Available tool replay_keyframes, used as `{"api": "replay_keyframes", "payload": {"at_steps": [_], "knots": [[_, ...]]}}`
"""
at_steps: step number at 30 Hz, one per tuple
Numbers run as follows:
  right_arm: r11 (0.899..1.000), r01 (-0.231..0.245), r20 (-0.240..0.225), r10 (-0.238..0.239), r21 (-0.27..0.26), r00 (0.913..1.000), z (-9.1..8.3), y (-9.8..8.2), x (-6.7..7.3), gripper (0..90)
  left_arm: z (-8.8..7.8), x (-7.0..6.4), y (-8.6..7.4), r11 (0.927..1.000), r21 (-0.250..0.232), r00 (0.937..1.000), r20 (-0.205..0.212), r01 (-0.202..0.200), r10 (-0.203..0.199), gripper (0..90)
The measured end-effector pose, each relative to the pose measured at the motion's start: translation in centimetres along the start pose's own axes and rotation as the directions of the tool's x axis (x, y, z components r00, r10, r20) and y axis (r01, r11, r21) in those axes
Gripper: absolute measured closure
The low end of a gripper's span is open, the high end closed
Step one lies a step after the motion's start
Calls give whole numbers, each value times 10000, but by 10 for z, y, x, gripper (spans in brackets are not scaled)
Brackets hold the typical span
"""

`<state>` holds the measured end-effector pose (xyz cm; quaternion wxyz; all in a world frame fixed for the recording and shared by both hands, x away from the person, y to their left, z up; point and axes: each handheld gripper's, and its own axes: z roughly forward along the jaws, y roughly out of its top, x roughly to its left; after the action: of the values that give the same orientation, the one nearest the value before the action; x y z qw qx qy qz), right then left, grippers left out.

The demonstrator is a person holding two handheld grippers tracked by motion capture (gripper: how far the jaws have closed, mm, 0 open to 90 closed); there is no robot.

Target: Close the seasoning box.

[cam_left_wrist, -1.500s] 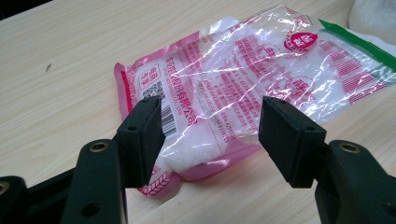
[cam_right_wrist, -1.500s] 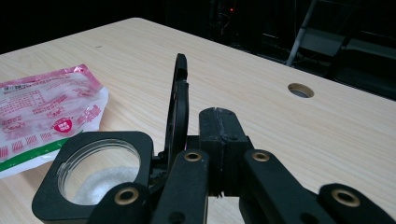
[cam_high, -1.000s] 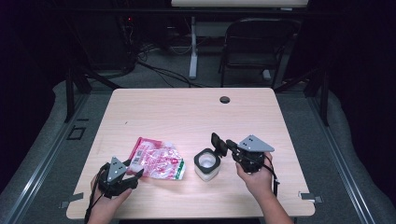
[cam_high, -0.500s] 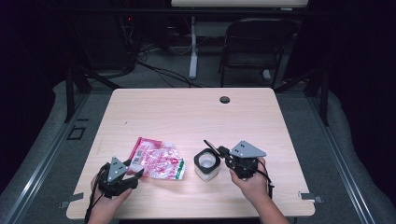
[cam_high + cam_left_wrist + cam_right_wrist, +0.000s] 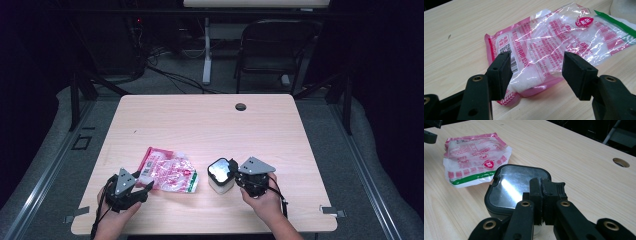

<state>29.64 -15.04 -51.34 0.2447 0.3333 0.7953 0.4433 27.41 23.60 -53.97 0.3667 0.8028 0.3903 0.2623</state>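
A pink and clear bag of white powder [image 5: 170, 172] lies flat on the table's near left. My left gripper [image 5: 148, 189] stands open at the bag's near end; in the left gripper view its jaws [image 5: 537, 65] straddle the bag [image 5: 564, 32] without pressing it. A small white container [image 5: 220, 187] stands to the right of the bag. A black lid [image 5: 221, 170] with a shiny window lies over it. My right gripper [image 5: 236, 176] is shut on the lid's near edge, and the right gripper view shows the jaws [image 5: 541, 187] pinched on the lid [image 5: 516, 185].
The wooden table [image 5: 210, 125] has a round cable hole [image 5: 241, 106] near its far edge. A dark chair [image 5: 272, 50] and cables stand behind the table. Bare wood stretches across the table's far half.
The right gripper has moved down and left with the lid, from tilted up beside the container to lying over its top. The left gripper and the bag have stayed put.
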Motion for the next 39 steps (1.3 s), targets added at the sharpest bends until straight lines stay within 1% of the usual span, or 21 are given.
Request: {"api": "replay_keyframes", "payload": {"at_steps": [12,16,21,26,28,29,30,34,35,36,38,39], "knots": [[10000,-29,-12,29,-47,10000,-2,1,0,864,1,0,0,10000,35,10000,34,34,-34,405],[10000,-17,-52,16,-84,10000,-4,2,0,836,0,1,-1,10000,6,10000,11,39,-39,405],[10000,-26,14,27,-89,10000,-6,4,-1,806,0,3,-1,10000,-20,10000,3,87,-87,405],[9997,-75,23,75,-213,10000,-10,6,-2,734,-1,3,-1,9999,-69,9999,-46,124,-124,405],[9997,-76,34,77,-217,10000,-11,7,-2,727,-1,4,-1,9999,-82,9999,-47,147,-148,406],[9994,-175,-46,174,-298,9998,-14,8,-2,696,-2,4,-1,9999,-59,9999,-55,159,-159,405],[9996,-133,-85,131,-264,9999,-16,8,-2,678,-2,5,-1,9998,-62,9998,-63,172,-172,405],[9987,-275,-169,268,-421,9995,-21,9,-3,588,-3,5,-1,9998,-71,9998,-59,190,-191,405],[9985,-291,-150,285,-457,9995,-22,10,-3,568,-3,6,-1,9998,-68,9998,-68,198,-199,405],[9985,-291,-150,285,-457,9995,-22,10,-3,568,-3,6,-1,9998,-68,9998,-68,198,-199,405],[9981,-342,-104,337,-516,9994,-26,10,-4,529,-3,6,-2,9997,-87,9997,-90,240,-241,406],[9981,-321,-62,318,-525,9995,-28,10,-5,512,-3,7,-2,9994,-114,9994,-83,330,-331,406]]}}
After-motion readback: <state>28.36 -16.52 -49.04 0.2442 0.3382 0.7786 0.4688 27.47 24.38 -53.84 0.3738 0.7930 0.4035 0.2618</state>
